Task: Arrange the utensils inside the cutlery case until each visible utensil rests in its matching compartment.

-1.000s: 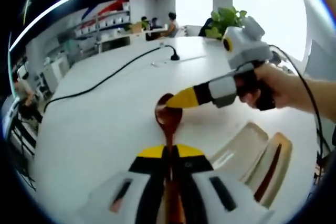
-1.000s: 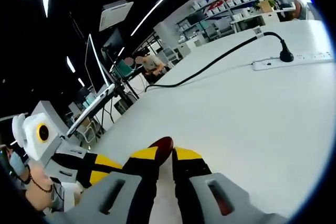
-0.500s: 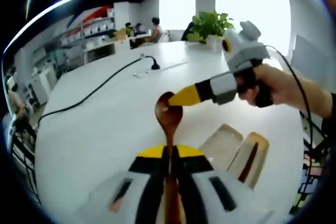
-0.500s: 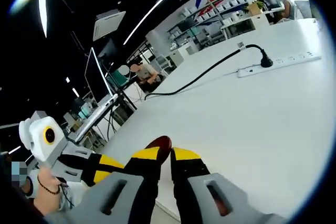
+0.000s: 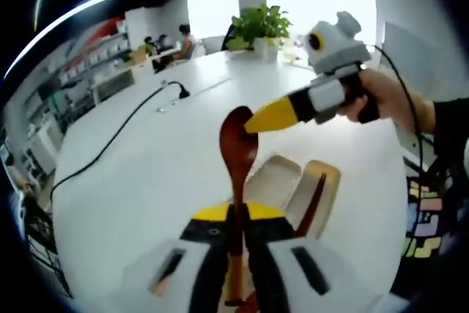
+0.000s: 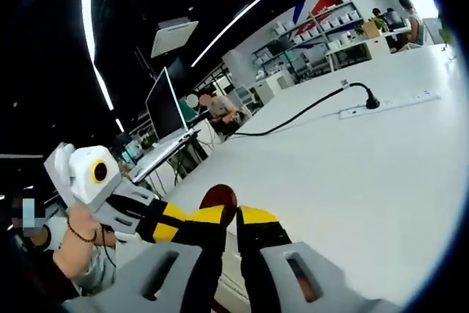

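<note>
A dark wooden spoon (image 5: 238, 137) stands upright in the left gripper view, its handle clamped between the jaws of my left gripper (image 5: 238, 215). My right gripper (image 5: 255, 122) comes in from the right, held by a hand (image 5: 381, 100), and its yellow tips pinch the rim of the spoon's bowl. In the right gripper view the spoon bowl (image 6: 218, 197) peeks up between the nearly closed jaws of my right gripper (image 6: 233, 216), with my left gripper (image 6: 174, 215) reaching in from the left. Below the spoon lies the beige cutlery case (image 5: 275, 181); a dark slim utensil (image 5: 314, 197) rests in its right compartment.
The white table (image 5: 132, 174) carries a black cable and power strip (image 5: 174, 93), also visible as the power strip (image 6: 388, 100). A potted plant (image 5: 256, 23) stands at the far end. A laptop (image 6: 163, 108) and seated people are beyond the table edge.
Both views have swung with the hands, and the cutlery case now shows directly behind the spoon. Both grippers keep their hold on the spoon.
</note>
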A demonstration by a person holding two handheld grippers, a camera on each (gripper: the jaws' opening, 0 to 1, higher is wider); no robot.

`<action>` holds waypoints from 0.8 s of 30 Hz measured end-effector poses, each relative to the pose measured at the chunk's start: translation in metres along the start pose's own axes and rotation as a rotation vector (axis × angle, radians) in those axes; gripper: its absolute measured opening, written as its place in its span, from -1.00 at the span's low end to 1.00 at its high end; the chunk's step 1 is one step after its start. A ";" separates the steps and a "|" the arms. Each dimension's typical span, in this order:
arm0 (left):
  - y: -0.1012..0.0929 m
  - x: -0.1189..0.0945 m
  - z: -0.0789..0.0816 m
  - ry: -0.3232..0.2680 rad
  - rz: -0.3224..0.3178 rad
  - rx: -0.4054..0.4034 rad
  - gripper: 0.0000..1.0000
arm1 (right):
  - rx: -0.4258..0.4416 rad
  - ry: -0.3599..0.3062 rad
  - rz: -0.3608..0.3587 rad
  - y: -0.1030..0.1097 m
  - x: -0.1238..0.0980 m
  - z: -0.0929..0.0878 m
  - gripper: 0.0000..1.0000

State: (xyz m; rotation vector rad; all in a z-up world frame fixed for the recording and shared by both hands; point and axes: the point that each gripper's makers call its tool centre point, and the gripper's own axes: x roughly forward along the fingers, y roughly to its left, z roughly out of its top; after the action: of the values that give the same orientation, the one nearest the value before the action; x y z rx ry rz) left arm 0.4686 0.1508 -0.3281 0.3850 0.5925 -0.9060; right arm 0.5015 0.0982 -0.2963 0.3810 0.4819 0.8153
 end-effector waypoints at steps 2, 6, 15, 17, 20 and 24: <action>-0.006 -0.003 -0.004 0.019 -0.015 0.028 -0.89 | -0.005 0.001 0.011 0.004 -0.007 -0.009 -0.92; -0.015 -0.009 -0.007 0.033 -0.033 0.080 -0.88 | 0.011 -0.008 0.035 0.011 -0.020 -0.020 -0.93; -0.023 -0.015 -0.015 0.091 -0.083 0.158 -0.87 | -0.123 -0.038 0.029 0.029 -0.037 -0.048 -0.92; -0.026 -0.014 -0.018 0.106 -0.093 0.165 -0.87 | -0.140 -0.031 0.024 0.030 -0.040 -0.052 -0.92; -0.028 -0.015 -0.020 0.120 -0.099 0.188 -0.87 | -0.165 -0.025 0.026 0.032 -0.043 -0.058 -0.92; -0.031 -0.012 -0.024 0.145 -0.118 0.211 -0.87 | -0.189 -0.019 0.024 0.033 -0.044 -0.065 -0.92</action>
State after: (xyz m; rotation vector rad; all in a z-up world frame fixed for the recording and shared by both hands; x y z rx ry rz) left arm 0.4298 0.1541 -0.3411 0.6153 0.6598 -1.0639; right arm 0.4205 0.0939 -0.3224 0.2200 0.3791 0.8721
